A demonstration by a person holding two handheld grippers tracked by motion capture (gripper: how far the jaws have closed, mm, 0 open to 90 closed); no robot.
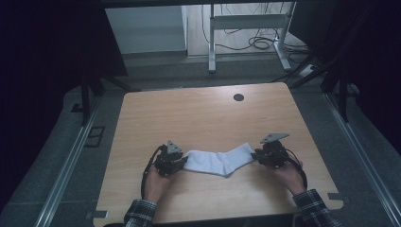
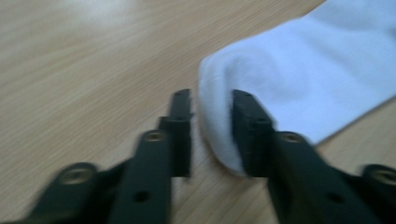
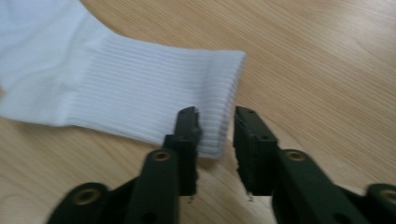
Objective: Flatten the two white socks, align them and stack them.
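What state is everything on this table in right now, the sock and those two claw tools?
White sock: lying flat on the table, stretched between the two tools.
Left gripper: jaws open, loosely straddling the sock's toe end.
Right gripper: jaws open, around the corner of the ribbed cuff, not pinching it.
Table: bare wood apart from the sock, a dark round hole near the far edge.

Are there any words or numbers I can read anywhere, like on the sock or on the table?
No words, numbers or signs can be read anywhere.
The white sock is plain, with only knitted ribs on its cuff.
The wooden table shows only wood grain and a dark round hole.
The left gripper and right gripper carry no lettering.
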